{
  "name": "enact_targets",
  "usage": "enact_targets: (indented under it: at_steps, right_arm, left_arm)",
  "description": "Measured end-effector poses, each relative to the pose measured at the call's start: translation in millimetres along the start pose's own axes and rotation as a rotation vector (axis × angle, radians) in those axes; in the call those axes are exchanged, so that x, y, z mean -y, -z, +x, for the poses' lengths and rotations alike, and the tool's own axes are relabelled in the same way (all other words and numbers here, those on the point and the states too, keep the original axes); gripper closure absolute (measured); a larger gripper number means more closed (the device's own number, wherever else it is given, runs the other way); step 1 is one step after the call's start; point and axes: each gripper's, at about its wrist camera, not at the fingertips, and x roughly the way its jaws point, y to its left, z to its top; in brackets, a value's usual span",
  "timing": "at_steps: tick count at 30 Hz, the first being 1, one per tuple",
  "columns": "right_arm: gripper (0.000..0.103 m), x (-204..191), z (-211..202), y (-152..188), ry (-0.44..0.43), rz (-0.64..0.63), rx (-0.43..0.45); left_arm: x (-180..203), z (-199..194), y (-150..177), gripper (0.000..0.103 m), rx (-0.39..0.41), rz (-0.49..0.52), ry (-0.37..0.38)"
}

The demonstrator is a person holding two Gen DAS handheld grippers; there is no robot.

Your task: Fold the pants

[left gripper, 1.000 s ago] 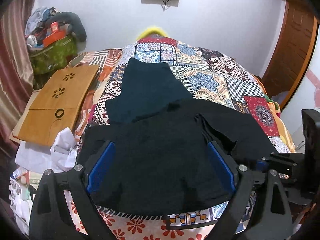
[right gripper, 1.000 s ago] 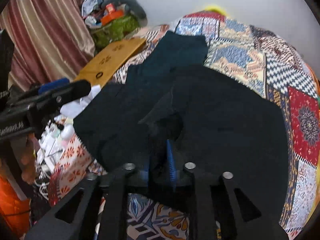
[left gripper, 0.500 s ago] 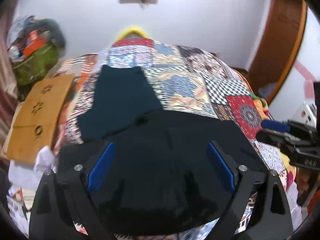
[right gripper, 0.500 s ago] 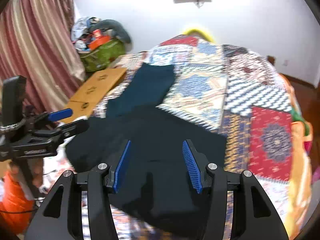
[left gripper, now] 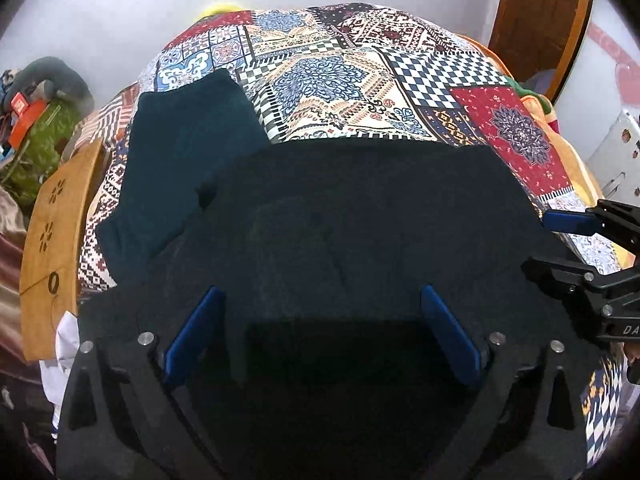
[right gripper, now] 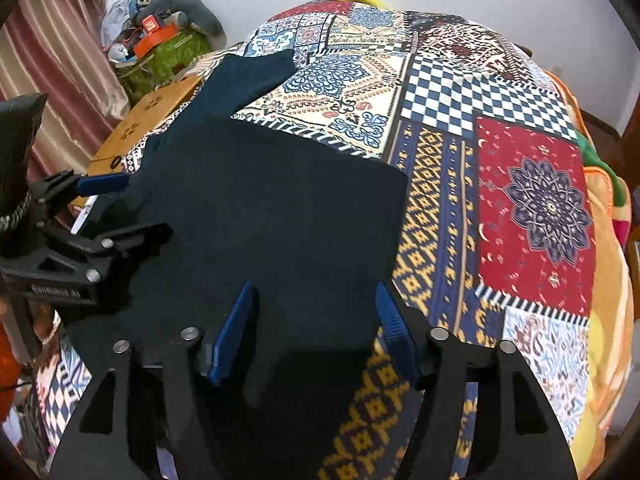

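Note:
Dark navy pants (left gripper: pixel 344 216) lie flat on the patchwork bedspread (left gripper: pixel 360 76), folded across its near half; they also show in the right wrist view (right gripper: pixel 272 208). A dark teal folded garment (left gripper: pixel 188 140) lies behind them at the left, partly under them, and shows in the right wrist view (right gripper: pixel 244 80). My left gripper (left gripper: pixel 320 320) is open and empty above the pants' near middle. My right gripper (right gripper: pixel 316 316) is open and empty above the pants' near right corner. Each gripper shows at the side of the other's view.
A wooden lap desk (left gripper: pixel 52 224) leans off the bed's left side, with white cloth below it. A green bag with clutter (right gripper: pixel 164 52) stands at the back left. A wooden door (left gripper: pixel 540 12) is at the right. A striped curtain (right gripper: pixel 52 52) hangs at the left.
My right gripper was shut on a fold of the pants, then opened and let it go. The pants now lie spread flat. Both grippers shifted to the right.

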Motion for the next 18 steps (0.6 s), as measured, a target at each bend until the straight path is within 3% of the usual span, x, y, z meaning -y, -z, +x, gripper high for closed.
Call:
enact_targets:
  at_steps: [4, 11, 18]
  right_arm:
    - [0.042, 6, -6, 13, -0.015, 0.046, -0.003]
    - [0.042, 12, -24, 24, 0.019, 0.09, 0.01]
    - [0.042, -5, -59, 18, 0.026, 0.068, 0.101]
  left_arm:
    - [4, -12, 10, 0.002, 0.04, 0.03, -0.039]
    - [17, -39, 30, 0.002, 0.127, 0.104, -0.175]
    - [2, -78, 40, 0.002, 0.188, 0.05, -0.22]
